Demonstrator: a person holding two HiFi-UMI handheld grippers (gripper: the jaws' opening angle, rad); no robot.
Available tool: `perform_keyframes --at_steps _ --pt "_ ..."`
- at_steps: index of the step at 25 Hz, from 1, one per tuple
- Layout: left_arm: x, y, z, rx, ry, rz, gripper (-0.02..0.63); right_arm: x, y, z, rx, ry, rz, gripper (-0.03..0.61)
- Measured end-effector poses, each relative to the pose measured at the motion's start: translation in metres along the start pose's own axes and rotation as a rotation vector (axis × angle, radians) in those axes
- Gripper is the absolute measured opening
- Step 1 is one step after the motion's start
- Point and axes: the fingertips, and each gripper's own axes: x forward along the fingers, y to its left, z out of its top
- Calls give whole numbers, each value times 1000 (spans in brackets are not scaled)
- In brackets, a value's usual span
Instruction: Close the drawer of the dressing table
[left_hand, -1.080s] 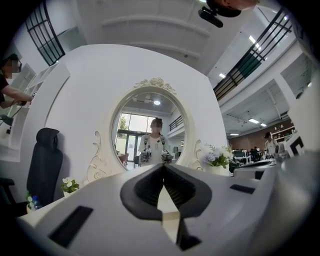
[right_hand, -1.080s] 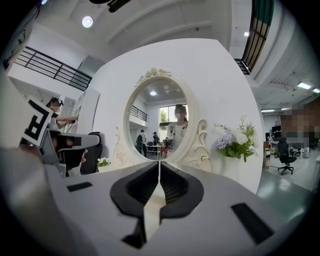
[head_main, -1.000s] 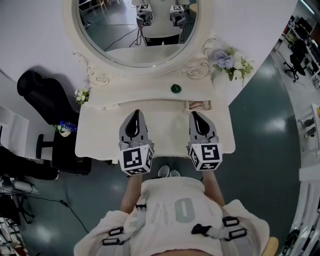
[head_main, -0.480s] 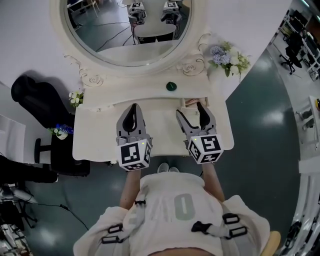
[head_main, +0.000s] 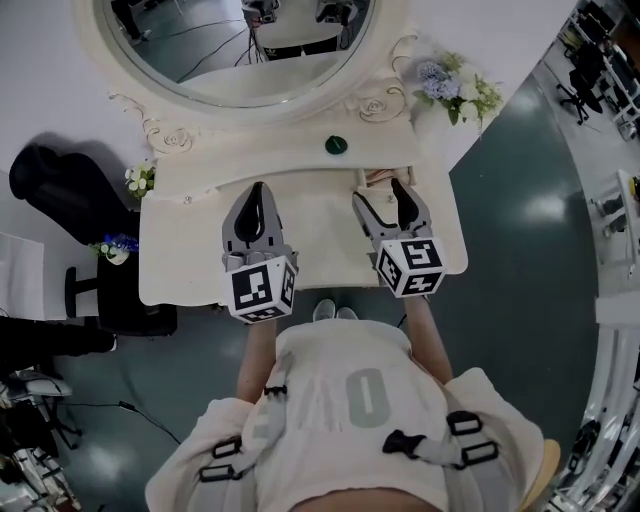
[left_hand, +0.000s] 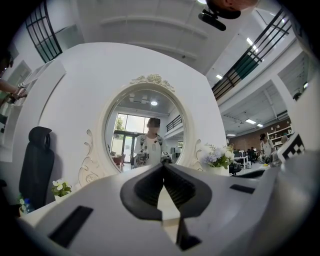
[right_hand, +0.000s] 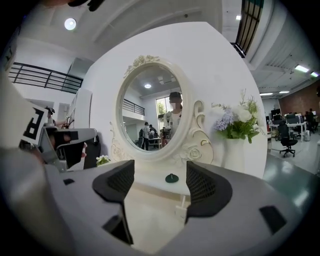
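Drawer (head_main: 376, 178) stands pulled out at the far right of the dressing table (head_main: 200, 270). Right gripper (head_main: 382, 193), jaws just opened wide with nothing between them, faces the drawer front, probably to push it. Left gripper (head_main: 257, 192) is closed and empty.

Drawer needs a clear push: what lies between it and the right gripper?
Bare tabletop only before the drawer, in the right gripper view; right gripper empty, jaws just opened.
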Motion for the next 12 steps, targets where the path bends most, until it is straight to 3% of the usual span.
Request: perform_keyframes --at_steps 12 --pt "0 7 -10 -3 25 24 18 21 -80 -104 36 265 -179 301"
